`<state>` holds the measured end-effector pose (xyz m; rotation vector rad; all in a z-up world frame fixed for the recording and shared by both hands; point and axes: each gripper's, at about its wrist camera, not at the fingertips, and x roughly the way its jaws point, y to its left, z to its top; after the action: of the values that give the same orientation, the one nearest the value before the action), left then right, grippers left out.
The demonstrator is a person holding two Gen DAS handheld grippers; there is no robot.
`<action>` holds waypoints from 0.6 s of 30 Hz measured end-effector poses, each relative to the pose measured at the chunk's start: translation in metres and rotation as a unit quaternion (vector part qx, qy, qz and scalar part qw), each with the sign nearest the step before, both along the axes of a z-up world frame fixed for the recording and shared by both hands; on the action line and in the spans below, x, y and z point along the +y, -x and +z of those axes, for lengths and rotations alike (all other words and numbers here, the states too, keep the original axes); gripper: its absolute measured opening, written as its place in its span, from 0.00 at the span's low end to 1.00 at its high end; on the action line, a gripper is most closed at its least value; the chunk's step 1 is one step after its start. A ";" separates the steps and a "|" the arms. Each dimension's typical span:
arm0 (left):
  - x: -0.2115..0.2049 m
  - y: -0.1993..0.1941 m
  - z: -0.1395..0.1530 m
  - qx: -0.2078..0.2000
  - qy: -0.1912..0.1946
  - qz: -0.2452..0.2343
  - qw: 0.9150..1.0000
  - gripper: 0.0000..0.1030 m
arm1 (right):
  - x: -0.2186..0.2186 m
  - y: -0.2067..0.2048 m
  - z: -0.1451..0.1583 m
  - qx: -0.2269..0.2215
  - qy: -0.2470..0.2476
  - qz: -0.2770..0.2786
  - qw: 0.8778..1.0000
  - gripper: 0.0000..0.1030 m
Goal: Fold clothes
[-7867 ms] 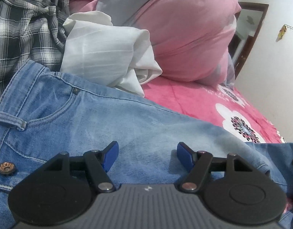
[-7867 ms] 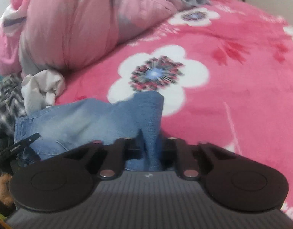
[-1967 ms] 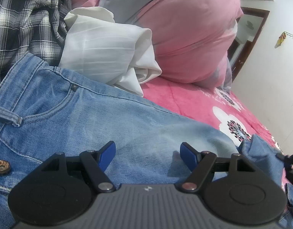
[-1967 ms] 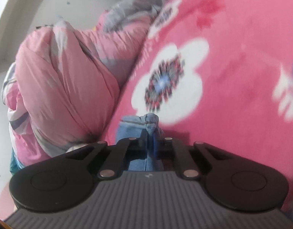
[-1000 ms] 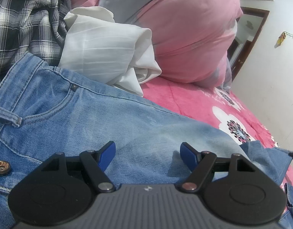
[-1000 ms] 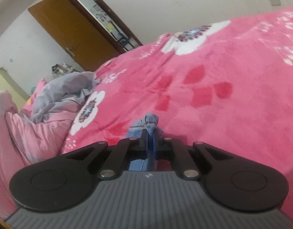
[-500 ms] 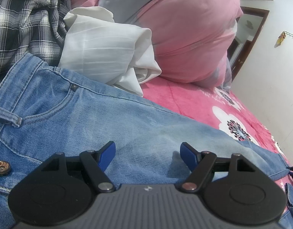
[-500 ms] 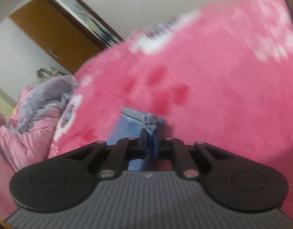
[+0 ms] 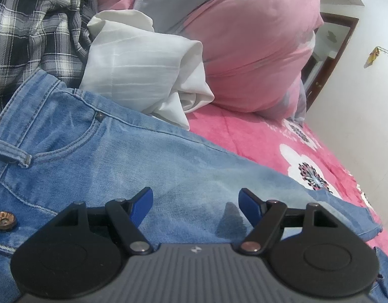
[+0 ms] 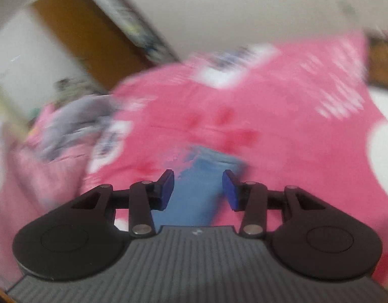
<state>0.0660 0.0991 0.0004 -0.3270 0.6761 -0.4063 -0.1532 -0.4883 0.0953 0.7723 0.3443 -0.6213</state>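
Light blue jeans (image 9: 133, 161) lie flat on the pink bedspread, waistband at the left and the leg running to the right. My left gripper (image 9: 196, 203) hovers open just over the thigh, nothing between its blue pads. In the blurred right wrist view my right gripper (image 10: 198, 188) is opening its jaws. The end of the jeans leg (image 10: 206, 174) lies on the bed below and ahead of the pads, and they do not press on it.
A white garment (image 9: 143, 68) and a checked shirt (image 9: 34, 30) are heaped behind the waistband. A big pink duvet bundle (image 9: 247, 43) rises at the back. The flowered pink bedspread (image 9: 267, 141) reaches a white wall on the right. A wooden door (image 10: 75, 32) stands beyond the bed.
My right gripper went from shut on the leg end to open, rose and left the denim on the bed. The jeans leg now lies stretched out flat. My left gripper stayed put.
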 end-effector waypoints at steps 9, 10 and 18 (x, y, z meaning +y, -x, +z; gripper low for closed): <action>0.018 -0.004 0.002 0.000 0.037 0.030 0.999 0.74 | 0.196 -0.193 -0.006 0.037 0.109 0.437 0.892 0.44; 0.018 -0.005 0.002 0.001 0.037 0.031 0.999 0.74 | 0.213 -0.211 -0.013 0.048 0.122 0.462 0.877 0.44; 0.013 -0.007 -0.001 0.004 0.015 0.028 0.999 0.74 | 0.269 -0.304 -0.067 0.151 0.179 0.545 0.805 0.36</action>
<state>0.0731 0.1125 -0.0006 -0.3759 0.6669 -0.3620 0.1510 -0.2195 0.0287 0.0141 0.8510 0.3066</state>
